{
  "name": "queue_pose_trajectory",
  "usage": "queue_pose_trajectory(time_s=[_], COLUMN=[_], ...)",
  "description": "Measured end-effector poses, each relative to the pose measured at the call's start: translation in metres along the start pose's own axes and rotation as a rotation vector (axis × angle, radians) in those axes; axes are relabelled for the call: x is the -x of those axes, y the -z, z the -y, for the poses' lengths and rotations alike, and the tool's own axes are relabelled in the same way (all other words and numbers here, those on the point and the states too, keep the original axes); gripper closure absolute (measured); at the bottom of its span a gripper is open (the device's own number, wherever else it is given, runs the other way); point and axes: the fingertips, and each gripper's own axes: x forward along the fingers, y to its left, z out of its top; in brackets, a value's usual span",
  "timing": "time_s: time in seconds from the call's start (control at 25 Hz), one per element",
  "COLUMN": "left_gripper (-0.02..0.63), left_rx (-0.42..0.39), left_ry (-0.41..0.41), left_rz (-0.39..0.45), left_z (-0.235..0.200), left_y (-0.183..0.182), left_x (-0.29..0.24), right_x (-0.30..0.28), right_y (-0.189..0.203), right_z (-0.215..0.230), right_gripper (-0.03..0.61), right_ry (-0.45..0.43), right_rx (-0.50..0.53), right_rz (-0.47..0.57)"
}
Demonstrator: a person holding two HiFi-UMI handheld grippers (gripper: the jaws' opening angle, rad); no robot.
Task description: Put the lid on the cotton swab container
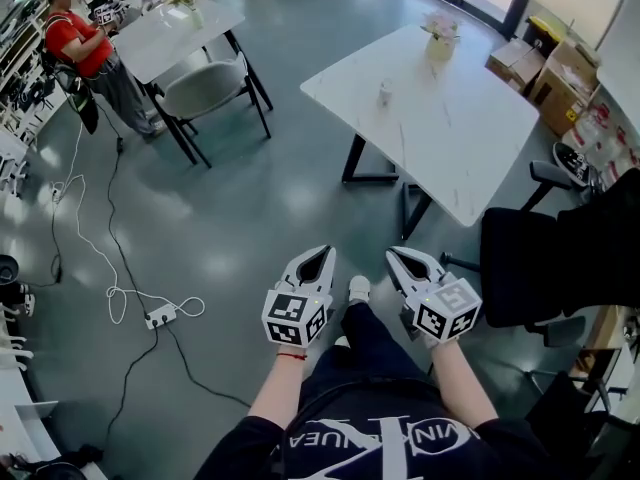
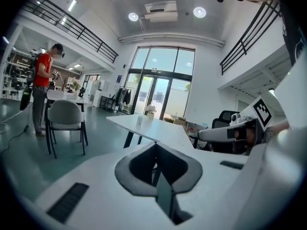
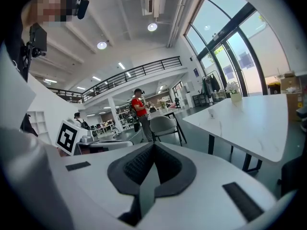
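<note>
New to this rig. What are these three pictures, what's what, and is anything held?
There is no robot here. A person stands with a hand-held two-jaw gripper in each hand. The head view looks down from a camera on their head and shows the left gripper and the right gripper. The marker cubes are part of the grippers. The other two pictures come from cameras riding on each gripper, looking along its jaws. Both pairs of jaws are together with nothing between them. Ahead stands a white table with a small white container and a flower vase on it. The container is too small to identify as the swab one.
</note>
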Motion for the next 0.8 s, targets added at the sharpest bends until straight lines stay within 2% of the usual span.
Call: queue_pose_trajectory(time_s=[0.28,0.8], left_gripper=[0.609,0.609], left_rx=[-0.002,-0.049], left_ry=[-0.035,-0.005], left_rz=[0.015,0.026], left_z=[-0.037,-0.07], left_y=[-0.024,-0.087], left_x=[-0.033,-0.142], right_x=[-0.045,-0.106], right_y=[-0.028,-0.089], right_z=[0.02,0.116], right_gripper=[0.575,0.575], right_ry=[-0.052,-0.021], right_rx=[0.023,0.005], right_rz=[0.018,0.049])
